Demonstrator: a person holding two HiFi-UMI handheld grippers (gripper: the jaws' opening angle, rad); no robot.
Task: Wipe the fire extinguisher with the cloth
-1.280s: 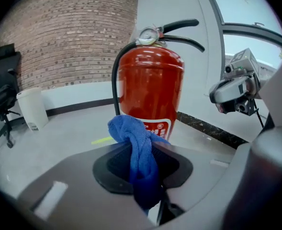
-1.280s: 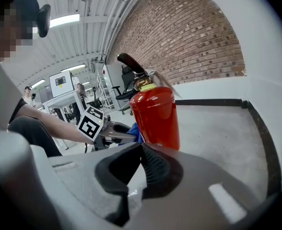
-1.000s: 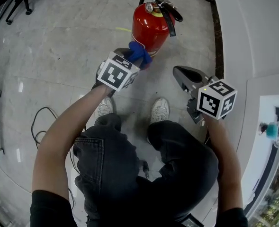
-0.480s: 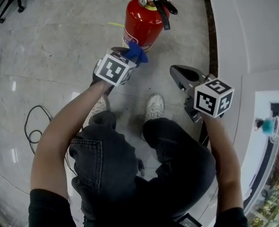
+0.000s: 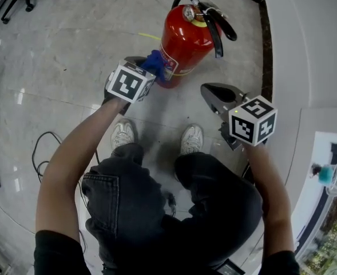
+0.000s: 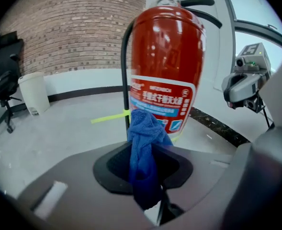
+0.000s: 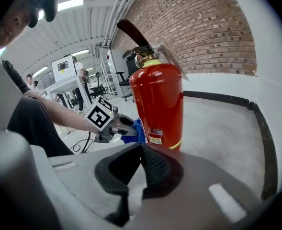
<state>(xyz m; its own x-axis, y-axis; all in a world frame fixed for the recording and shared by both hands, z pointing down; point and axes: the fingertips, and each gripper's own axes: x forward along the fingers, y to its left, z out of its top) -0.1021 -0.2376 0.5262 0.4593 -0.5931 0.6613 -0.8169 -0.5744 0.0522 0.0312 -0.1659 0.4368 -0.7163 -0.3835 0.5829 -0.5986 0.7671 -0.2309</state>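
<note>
A red fire extinguisher [image 5: 182, 42] stands upright on the grey floor, with a black handle and hose on top; it also fills the left gripper view [image 6: 167, 66] and rises in the right gripper view [image 7: 157, 104]. My left gripper [image 5: 148, 67] is shut on a bunched blue cloth [image 5: 155, 61], and the cloth [image 6: 145, 147] presses against the label low on the cylinder's left side. My right gripper [image 5: 214, 93] hangs shut and empty to the right of the extinguisher, a short way off it.
A dark baseboard strip [image 5: 264, 44] runs along the white wall at the right. A black cable [image 5: 42, 153] loops on the floor at the left. Chair legs [image 5: 16, 2] stand far left. The person's shoes [image 5: 191, 139] are just below the extinguisher.
The left gripper with the cloth has slid down and leftward along the extinguisher's side. The right gripper has sunk a little. The head view has shifted.
</note>
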